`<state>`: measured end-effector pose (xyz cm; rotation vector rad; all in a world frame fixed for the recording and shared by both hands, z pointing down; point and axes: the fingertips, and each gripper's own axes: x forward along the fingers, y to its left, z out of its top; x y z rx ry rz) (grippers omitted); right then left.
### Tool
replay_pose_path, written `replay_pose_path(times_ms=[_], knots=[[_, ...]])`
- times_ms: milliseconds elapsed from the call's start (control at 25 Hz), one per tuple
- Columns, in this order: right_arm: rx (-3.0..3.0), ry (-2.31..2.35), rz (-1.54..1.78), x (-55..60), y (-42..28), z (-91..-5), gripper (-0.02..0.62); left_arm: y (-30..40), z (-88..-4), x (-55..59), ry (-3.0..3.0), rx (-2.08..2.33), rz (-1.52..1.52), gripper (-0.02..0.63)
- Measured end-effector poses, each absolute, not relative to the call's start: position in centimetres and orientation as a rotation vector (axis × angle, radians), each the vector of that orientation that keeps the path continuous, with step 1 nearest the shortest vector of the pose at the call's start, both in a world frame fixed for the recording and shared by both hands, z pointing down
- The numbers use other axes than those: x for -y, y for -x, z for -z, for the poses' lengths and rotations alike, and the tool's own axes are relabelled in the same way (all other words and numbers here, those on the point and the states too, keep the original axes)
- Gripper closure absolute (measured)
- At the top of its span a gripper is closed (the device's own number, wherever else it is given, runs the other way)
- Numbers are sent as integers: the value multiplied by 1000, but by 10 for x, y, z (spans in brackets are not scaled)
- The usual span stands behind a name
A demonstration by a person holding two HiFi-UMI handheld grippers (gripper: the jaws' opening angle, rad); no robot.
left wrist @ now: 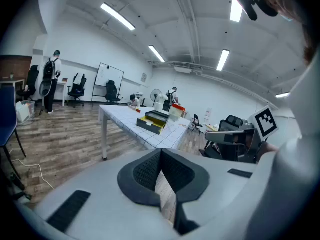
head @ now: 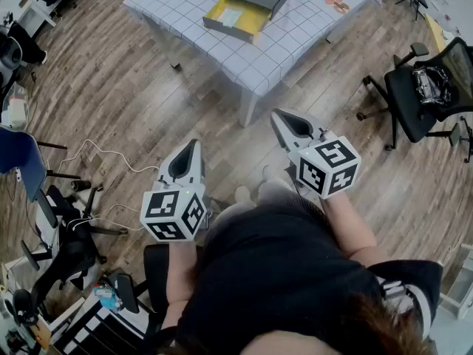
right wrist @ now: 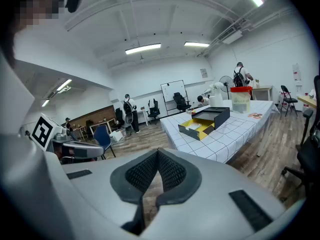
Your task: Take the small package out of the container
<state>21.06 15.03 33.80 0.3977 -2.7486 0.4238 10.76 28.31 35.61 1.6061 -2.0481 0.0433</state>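
Observation:
A black box container (head: pixel 251 2) with a yellow inside lies open on the checked white table (head: pixel 281 43) ahead; it also shows as the container (left wrist: pixel 154 120) in the left gripper view and the container (right wrist: pixel 205 122) in the right gripper view. A pale flat item lies in its yellow tray; whether it is the small package I cannot tell. My left gripper (head: pixel 194 143) is held over the wooden floor, well short of the table, jaws shut and empty. My right gripper (head: pixel 276 115) hangs near the table's front corner, also shut on nothing.
A black office chair (head: pixel 429 87) stands at the right of the table. Chairs, cables and clutter (head: pixel 52 198) crowd the floor at the left. A clear tub with a red lid (right wrist: pixel 240 98) sits on the table's far end. People stand far off across the room.

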Motion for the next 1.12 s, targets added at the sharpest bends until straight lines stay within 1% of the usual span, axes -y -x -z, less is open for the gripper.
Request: replay_pose_path(times_ms=[640,880,1120], knots=[[2717,-362,-388,-163,-199,-349,580,-103,-375,-297,-1591,2007,-41,578],[2720,-364,-401,-135,-182,-354,580,-82,-377,-272,-1586,2017,-48,578],[2730,-301,-402,-94,-149,-358,580,-56,-372,-224,-1597,2032,-97,578]])
